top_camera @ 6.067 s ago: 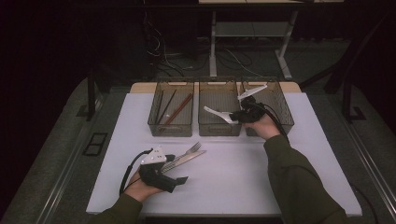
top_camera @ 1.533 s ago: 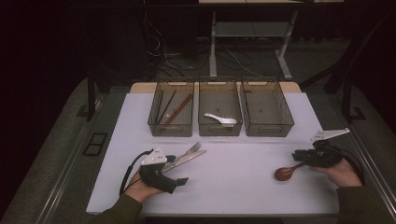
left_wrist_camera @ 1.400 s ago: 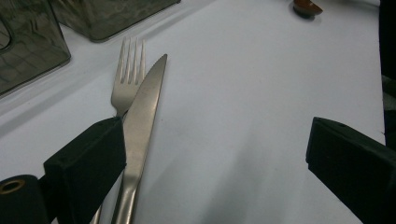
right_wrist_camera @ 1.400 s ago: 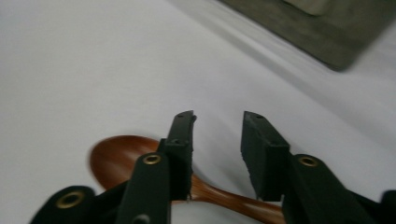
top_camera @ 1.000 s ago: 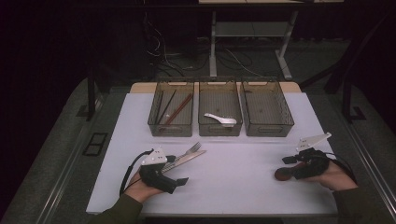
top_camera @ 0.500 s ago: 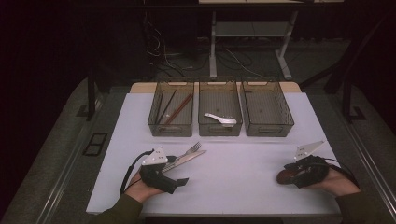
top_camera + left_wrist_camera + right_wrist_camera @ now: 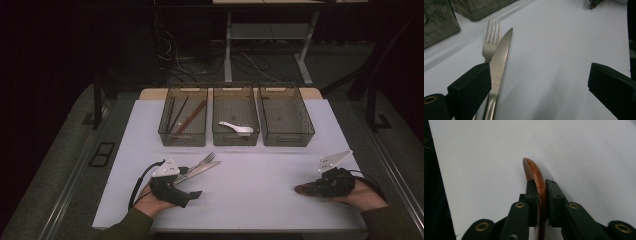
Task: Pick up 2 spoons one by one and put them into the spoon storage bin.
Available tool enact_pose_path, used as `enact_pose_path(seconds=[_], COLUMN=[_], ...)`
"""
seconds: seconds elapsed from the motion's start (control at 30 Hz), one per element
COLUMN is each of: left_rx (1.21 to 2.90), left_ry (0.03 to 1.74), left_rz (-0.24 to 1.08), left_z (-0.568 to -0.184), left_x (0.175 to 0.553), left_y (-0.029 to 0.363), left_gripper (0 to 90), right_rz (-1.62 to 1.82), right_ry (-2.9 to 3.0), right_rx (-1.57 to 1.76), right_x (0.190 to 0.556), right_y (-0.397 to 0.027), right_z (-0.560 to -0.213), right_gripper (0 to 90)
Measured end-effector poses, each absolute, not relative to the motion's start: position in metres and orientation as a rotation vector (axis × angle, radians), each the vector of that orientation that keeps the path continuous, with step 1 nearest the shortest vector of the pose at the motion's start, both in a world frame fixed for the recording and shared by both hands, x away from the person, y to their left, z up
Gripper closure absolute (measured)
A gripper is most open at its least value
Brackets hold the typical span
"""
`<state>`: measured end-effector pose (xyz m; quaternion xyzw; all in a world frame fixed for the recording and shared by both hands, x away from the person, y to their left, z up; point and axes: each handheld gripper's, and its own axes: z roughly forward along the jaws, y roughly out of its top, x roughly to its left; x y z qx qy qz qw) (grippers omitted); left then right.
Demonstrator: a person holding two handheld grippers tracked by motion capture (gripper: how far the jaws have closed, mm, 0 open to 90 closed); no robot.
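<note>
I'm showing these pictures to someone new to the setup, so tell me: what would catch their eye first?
Probably the right tongs, low over the white table at its right side, which have just closed on a brown wooden spoon. Next, the fork and knife lying side by side on the table by the open left tongs. Behind stand three bins, with chopsticks in the left one and a white spoon in the middle one.

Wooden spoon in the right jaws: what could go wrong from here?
1. The right gripper, whose jaws have just been closing, pinches the wooden spoon on its thin edge, so it may twist or slip when lifted.
2. The left gripper is open, one jaw resting over the knife and fork; any shift could nudge them.
</note>
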<state>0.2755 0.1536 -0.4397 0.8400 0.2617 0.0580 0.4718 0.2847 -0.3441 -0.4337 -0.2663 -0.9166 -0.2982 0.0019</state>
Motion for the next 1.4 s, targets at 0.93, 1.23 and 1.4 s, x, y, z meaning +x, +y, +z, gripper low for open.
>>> enact_pose_path(seconds=[0.93, 1.23, 1.4], left_rx=[2.052, 2.047, 2.044], left_ry=[0.643, 0.641, 0.640], left_rz=[0.143, 0.141, 0.142], left_z=[-0.439, -0.439, -0.439], left_x=[0.275, 0.275, 0.276], left_y=[0.154, 0.154, 0.155], left_gripper=[3.9, 3.9, 3.9], right_rz=[-1.151, -1.249, -1.288], right_ry=[-2.856, -2.806, -2.801], right_rx=[-0.945, -1.004, -1.012], right_x=[0.314, 0.327, 0.335], right_y=[-0.312, -0.302, -0.293], right_z=[-0.412, -0.402, -0.397], right_gripper=[81.1, 81.1, 81.1])
